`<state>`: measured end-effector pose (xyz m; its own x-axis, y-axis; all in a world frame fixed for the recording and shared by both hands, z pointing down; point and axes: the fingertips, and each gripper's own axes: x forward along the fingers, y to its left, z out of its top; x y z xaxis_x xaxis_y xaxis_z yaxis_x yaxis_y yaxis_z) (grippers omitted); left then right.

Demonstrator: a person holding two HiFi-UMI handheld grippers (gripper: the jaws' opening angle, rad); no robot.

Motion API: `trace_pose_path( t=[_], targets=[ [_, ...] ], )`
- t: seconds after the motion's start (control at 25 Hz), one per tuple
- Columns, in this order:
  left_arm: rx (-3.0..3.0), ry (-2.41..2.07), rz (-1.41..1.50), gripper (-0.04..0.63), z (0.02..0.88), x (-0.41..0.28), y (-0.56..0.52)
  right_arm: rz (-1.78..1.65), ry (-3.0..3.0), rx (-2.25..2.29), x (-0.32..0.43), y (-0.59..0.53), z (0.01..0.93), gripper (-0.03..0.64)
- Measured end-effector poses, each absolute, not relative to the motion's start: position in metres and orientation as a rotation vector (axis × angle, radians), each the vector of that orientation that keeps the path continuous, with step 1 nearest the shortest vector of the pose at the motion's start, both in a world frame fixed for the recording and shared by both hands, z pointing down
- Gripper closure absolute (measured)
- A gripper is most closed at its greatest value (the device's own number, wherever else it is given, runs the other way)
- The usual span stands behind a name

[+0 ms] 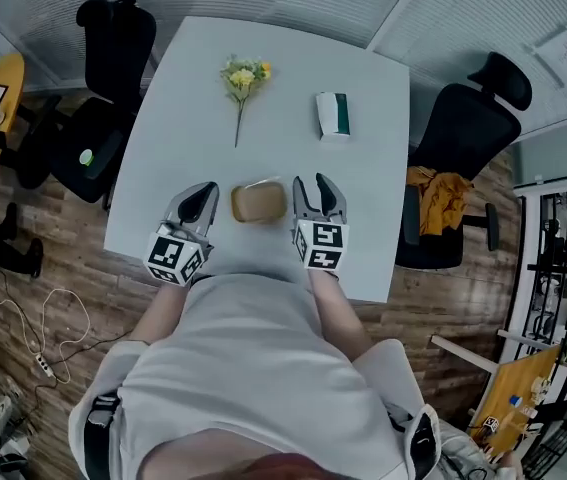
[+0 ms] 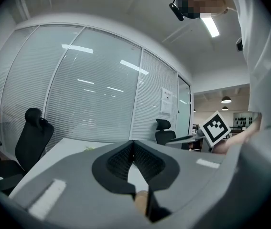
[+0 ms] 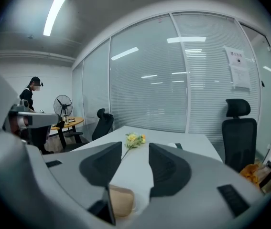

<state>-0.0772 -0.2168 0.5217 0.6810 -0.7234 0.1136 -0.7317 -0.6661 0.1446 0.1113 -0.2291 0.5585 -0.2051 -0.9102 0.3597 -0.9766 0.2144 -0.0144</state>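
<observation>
**Desk:** What does your left tool look like?

**Operator:** My left tool (image 2: 134, 143) is clenched. In the left gripper view I see its two dark pads meeting at their tips, with only a sliver of the white surface (image 1: 363, 198) showing through the hollow below them. Nothing sits between them.

**Desk:** And the other one?

**Operator:** My right tool (image 3: 135, 147) is released, with its jaws standing well apart and nothing held. Through the gap I look straight along the surface to the flowers (image 3: 134, 140), which lie well ahead of it.

**Desk:** Where is the brown box?

**Operator:** The brown box (image 1: 258, 202) lies flat on the surface between my two tools, just beside each. It is to the right of the left tool and to the left of the right tool. In the right gripper view it shows low down beside the left jaw, outside the gap. I can't tell whether either tool touches it.

**Desk:** Anything else near?

**Operator:** A white and green pack (image 1: 333, 114) lies ahead of the right tool, a little to its right and well apart from it. The flowers are to the left of the pack, with their stem pointing back toward the box. Off the surface, to the right of the right tool, a black chair (image 1: 463, 133) carries an orange cloth (image 1: 441, 196).
</observation>
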Motion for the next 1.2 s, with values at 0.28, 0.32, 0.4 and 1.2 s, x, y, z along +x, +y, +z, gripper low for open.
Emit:
trace_pose_path(
  t=[0.28, 0.32, 0.4, 1.2],
  targets=[
    [2.701, -1.191, 0.064, 0.586, 0.522, -0.076, -0.219, 0.472, -2.133, 1.683, 0.116, -0.238, 0.624, 0.451],
    [2.701, -1.192, 0.068, 0.586, 0.522, -0.076, -0.218, 0.5, -2.123, 1.662, 0.117, -0.239, 0.634, 0.451],
    [2.699, -1.196, 0.078, 0.586, 0.524, -0.077, -0.216, 0.55, -2.104, 1.62, 0.117, -0.24, 0.653, 0.451],
    [2.632, -1.227, 0.098, 0.586, 0.538, -0.085, -0.226, 0.794, -1.954, 1.251, 0.117, -0.252, 0.773, 0.451]
  ],
)
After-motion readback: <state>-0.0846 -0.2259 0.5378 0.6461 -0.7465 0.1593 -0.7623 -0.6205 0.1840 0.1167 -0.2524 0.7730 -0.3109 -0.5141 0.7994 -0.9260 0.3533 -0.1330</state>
